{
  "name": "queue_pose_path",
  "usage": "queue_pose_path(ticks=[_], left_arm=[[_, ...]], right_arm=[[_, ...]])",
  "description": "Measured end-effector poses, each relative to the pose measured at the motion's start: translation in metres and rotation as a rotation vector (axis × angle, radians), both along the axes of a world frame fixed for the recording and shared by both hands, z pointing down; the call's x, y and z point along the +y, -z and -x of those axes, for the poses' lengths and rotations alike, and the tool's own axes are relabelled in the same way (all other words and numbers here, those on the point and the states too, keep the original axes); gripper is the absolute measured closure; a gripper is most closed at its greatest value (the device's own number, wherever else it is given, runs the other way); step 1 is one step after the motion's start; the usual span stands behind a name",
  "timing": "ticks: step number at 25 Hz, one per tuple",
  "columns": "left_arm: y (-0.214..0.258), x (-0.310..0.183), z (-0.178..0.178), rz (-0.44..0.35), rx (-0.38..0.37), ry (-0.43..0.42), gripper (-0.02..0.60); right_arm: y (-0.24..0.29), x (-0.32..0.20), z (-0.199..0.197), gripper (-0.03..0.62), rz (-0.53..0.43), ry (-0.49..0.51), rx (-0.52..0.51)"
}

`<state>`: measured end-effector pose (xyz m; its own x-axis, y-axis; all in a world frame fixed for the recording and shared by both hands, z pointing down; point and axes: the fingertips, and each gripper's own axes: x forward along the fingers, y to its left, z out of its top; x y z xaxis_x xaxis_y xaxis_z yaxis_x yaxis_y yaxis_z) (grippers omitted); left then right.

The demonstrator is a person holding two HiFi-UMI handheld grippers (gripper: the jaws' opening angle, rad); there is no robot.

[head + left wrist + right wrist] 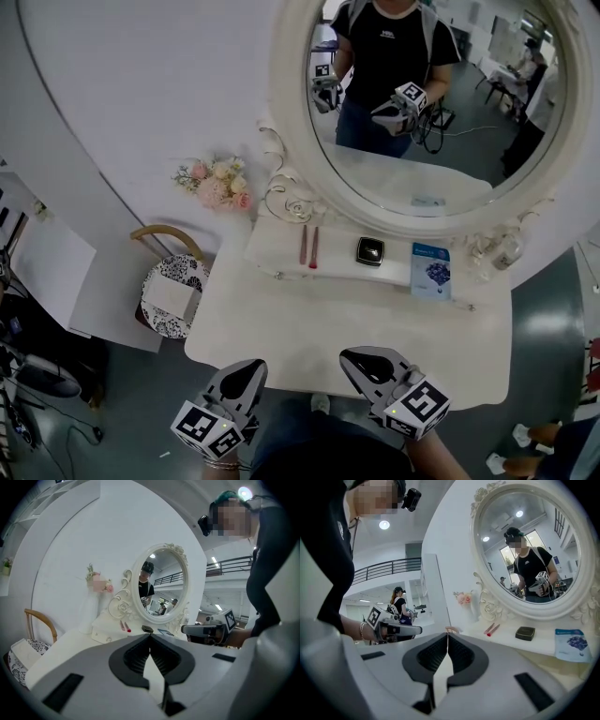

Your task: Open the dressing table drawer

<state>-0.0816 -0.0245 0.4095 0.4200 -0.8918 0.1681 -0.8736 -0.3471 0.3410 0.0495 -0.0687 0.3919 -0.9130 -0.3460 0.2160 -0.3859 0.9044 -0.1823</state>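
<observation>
Left of frame, head view: a chair (173,286) with a patterned cushion; above it, a bouquet (217,183). Lower centre: the left gripper (253,367), jaws pressed together on nothing, at the near edge of the white dressing table (309,328). The drawer (107,637), a knobbed front in the raised tier below the mirror (286,112), sits closed, well apart from both grippers. Lower right of centre: the right gripper (352,358), jaws likewise together and empty. On the tier: a black compact (370,250) and a blue packet (430,270).
</observation>
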Motion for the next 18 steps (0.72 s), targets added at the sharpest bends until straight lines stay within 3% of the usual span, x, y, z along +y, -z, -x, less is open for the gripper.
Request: queue_pose_path(ticks=[8, 18], left_arm=[[-0.002, -0.023, 0.011, 0.008, -0.016, -0.013, 0.565], [-0.009, -0.074, 0.028, 0.038, -0.021, -0.124, 0.565]], right_arm=[[-0.011, -0.011, 0.003, 0.576, 0.044, -0.025, 0.014], [-0.005, -0.049, 0.025, 0.576, 0.052, -0.104, 0.023]])
